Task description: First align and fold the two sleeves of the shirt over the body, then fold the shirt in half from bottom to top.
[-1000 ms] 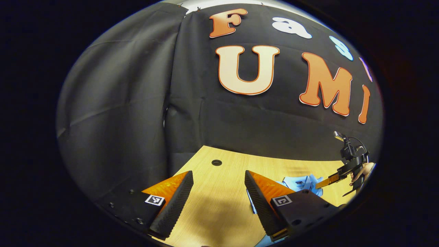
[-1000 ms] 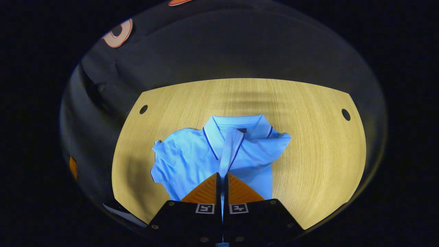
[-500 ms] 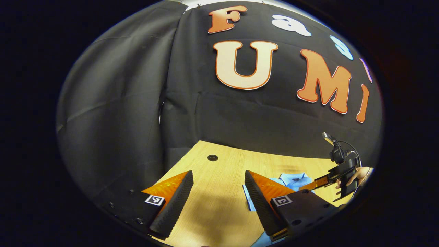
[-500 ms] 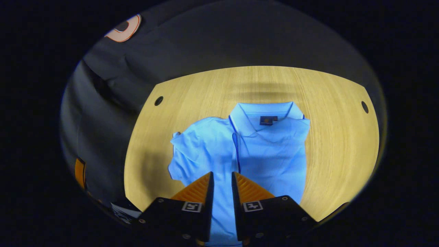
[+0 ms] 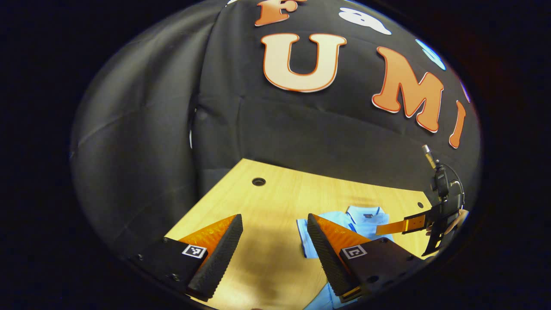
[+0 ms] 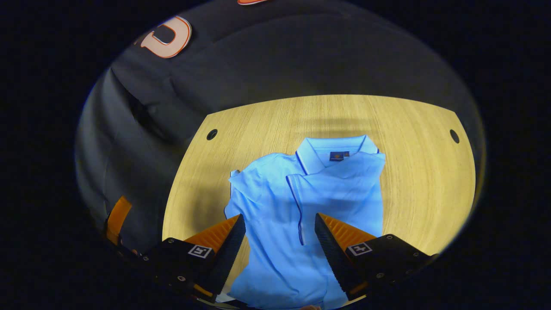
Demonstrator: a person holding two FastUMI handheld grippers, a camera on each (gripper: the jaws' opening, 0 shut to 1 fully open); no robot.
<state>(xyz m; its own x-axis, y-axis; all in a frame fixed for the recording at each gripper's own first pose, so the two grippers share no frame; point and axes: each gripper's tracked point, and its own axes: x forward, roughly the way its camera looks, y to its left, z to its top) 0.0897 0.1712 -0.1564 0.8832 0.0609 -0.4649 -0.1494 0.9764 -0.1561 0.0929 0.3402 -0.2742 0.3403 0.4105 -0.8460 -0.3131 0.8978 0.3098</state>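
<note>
Nearest, the right gripper hung above the blue shirt with its jaws spread wide and holding nothing. One sleeve lay folded across the body; the other side bulged toward the table's left edge. Beyond the collar, bare wood ran to the far rim. The left gripper, also released, hovered over bare table beside the shirt.
</note>
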